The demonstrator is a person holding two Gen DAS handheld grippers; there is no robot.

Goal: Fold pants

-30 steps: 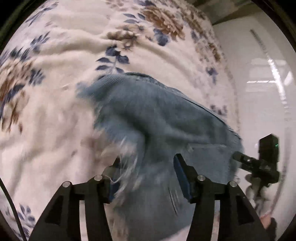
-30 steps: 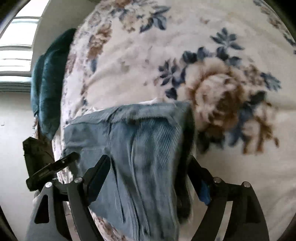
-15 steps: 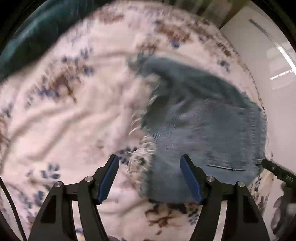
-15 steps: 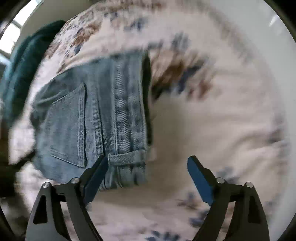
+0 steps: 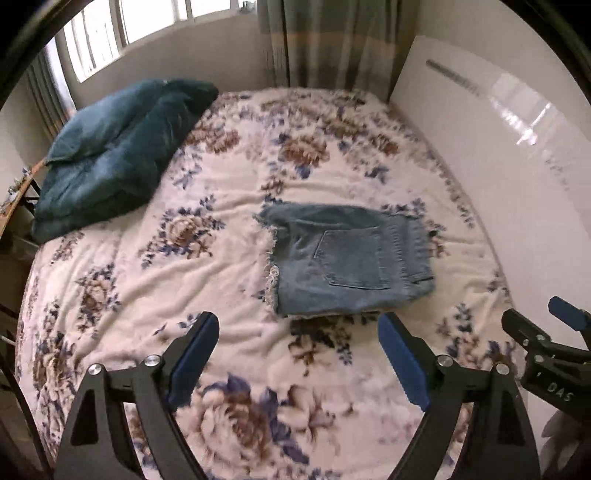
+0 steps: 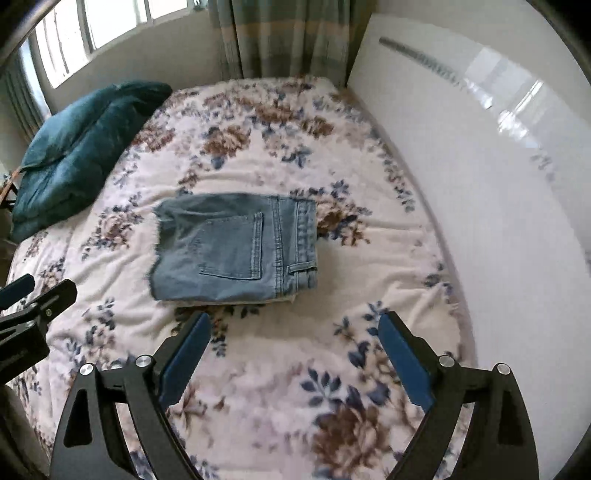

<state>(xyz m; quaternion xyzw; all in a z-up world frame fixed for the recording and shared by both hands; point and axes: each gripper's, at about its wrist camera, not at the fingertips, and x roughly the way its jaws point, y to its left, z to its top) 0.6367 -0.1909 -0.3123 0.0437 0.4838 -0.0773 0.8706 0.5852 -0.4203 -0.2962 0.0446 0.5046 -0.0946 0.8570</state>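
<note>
Floral blanket (image 5: 229, 280) over the bed, teal pillows (image 5: 110, 147) at its head, striped curtain (image 6: 288, 37), window (image 5: 147, 22)

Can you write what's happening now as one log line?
jeans: folded, on bed | left gripper: open | right gripper: open

I see pants (image 6: 236, 247): blue denim, matt, woven twill, frayed white fringe at cut edge, stitched seams round pocket. Blanket (image 6: 280, 373): plush fleece, fuzzy nap, floral print, matt. Pillows (image 6: 70, 155): teal cloth, soft faint sheen. My left gripper (image 5: 295, 354) and right gripper (image 6: 293, 354): black matt plastic frames, shiny metal screw heads, blue pads (image 6: 404, 365) smooth, rubbery-looking. Panel (image 6: 498, 155) beside bed: white, glossy, mirror-like reflections. Curtain (image 6: 288, 37): striped cloth, matt.
</note>
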